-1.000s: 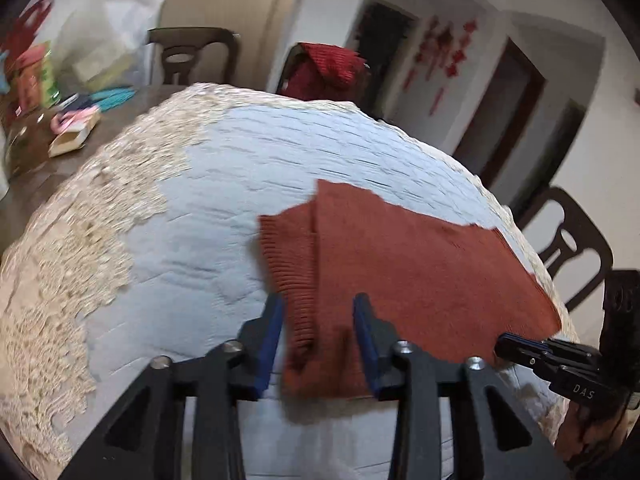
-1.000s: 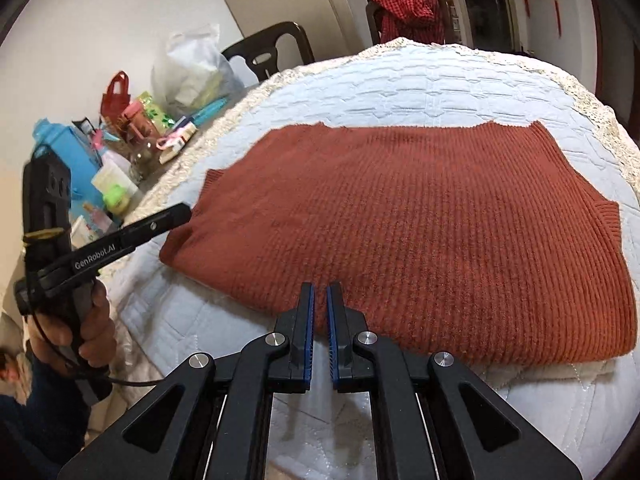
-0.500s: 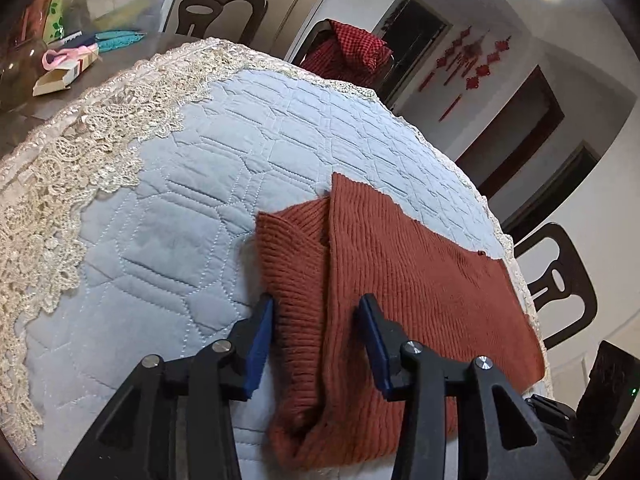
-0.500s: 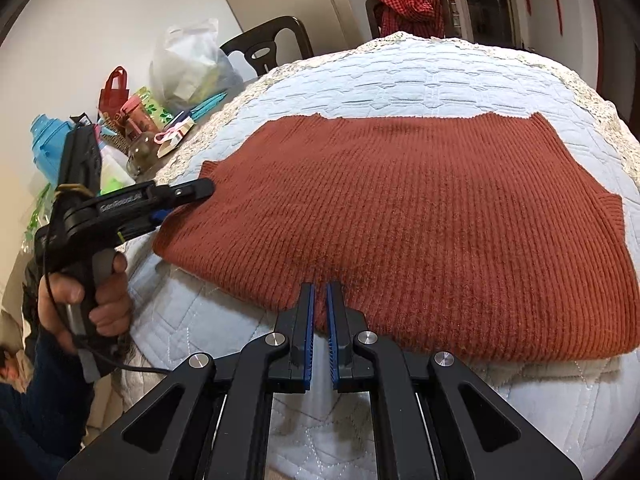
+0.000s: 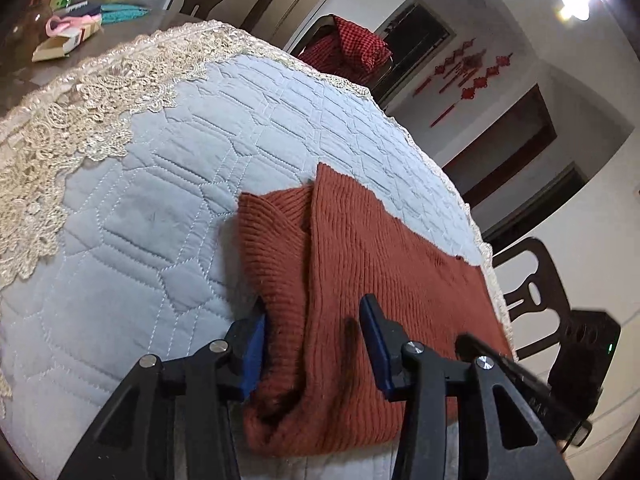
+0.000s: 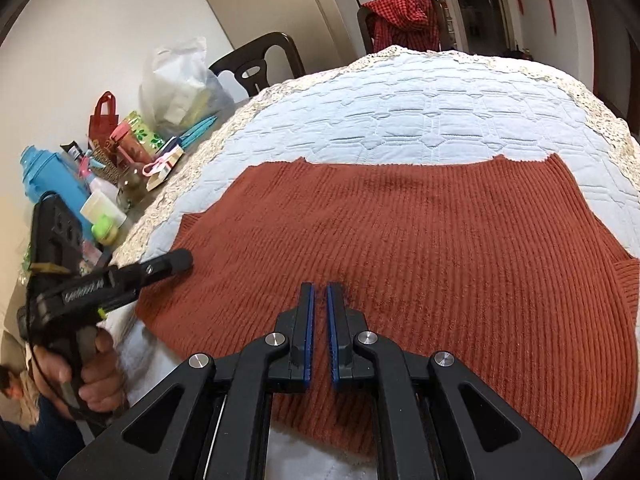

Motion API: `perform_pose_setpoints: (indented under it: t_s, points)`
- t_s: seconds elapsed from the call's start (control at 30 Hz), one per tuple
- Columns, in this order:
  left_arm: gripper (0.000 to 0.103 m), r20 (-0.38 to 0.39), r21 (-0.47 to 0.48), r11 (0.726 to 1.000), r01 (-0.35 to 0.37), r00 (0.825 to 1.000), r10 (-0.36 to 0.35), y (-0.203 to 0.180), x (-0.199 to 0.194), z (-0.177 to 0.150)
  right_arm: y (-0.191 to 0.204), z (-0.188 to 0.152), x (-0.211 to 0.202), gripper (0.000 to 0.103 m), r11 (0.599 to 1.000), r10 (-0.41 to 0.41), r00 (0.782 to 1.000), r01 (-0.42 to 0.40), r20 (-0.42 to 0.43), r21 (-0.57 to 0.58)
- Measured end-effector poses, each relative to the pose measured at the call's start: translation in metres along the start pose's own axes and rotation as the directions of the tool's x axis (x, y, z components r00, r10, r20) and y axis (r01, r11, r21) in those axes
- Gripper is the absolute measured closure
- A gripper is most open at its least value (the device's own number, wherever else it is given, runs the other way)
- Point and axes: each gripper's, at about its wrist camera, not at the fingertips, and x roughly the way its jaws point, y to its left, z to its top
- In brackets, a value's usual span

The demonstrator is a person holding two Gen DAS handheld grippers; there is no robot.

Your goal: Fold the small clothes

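Right gripper (image 6: 319, 312), jaws nearly closed with a thin gap, is hovering over the near edge of the sweater (image 6: 420, 240), which is lying flat on the quilt (image 6: 420, 104). At 9 o'clock, left gripper (image 6: 176, 262) is touching the sweater's left edge. Clutter (image 6: 120, 168) is sitting at 10 o'clock.

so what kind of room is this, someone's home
Most likely a home dining room. A table under a quilted, lace-edged cover has wooden dining chairs around it, red knot decorations hang on the wall, and bottles and bags clutter one end.
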Motion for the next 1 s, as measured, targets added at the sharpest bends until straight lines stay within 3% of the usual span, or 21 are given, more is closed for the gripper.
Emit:
perform_pose_setpoints:
  t_s: [0.03,0.13,0.33,0.53,0.7,0.8,0.93,0.97,1.0]
  points:
    - [0.068,0.000,-0.002,1.000,-0.006,1.000,0.006,0.000,0.001,0.001,-0.001,-0.002,-0.003,0.097,1.000,0.005,1.000,-0.005,0.000,0.003]
    - [0.082,-0.010,-0.011,1.000,0.005,1.000,-0.005,0.000,0.001,0.002,-0.006,-0.009,-0.011,0.097,1.000,0.013,1.000,-0.013,0.006,0.015]
    - [0.086,0.017,0.055,0.994,0.090,0.996,-0.091,-0.030,-0.016,0.015,-0.018,-0.016,-0.030,0.097,0.999,0.007,0.999,-0.008,0.032,0.037]
    - [0.087,0.009,0.182,0.964,0.196,0.980,-0.201,-0.104,-0.019,0.027,-0.036,-0.016,-0.052,0.097,0.997,-0.010,0.997,0.004,0.081,0.072]
    - [0.087,-0.093,0.263,0.916,0.302,0.953,-0.287,-0.168,0.013,0.016,-0.055,-0.022,-0.074,0.097,0.993,-0.053,0.991,0.039,0.122,0.115]
    - [0.087,-0.192,0.279,0.900,0.336,0.937,-0.290,-0.192,0.051,-0.001,-0.068,-0.028,-0.083,0.097,0.987,-0.075,0.989,0.055,0.130,0.153]
    - [0.086,-0.371,0.243,0.894,0.377,0.888,-0.274,-0.204,0.106,-0.027,-0.087,-0.038,-0.091,0.097,0.976,-0.086,0.988,0.058,0.127,0.211]
    - [0.085,-0.382,0.236,0.892,0.385,0.881,-0.279,-0.206,0.110,-0.030,-0.092,-0.040,-0.093,0.096,0.973,-0.078,0.989,0.049,0.124,0.225]
    - [0.080,-0.375,0.243,0.886,0.396,0.880,-0.290,-0.209,0.107,-0.031,-0.096,-0.043,-0.093,0.088,0.971,-0.068,0.990,0.038,0.120,0.238]
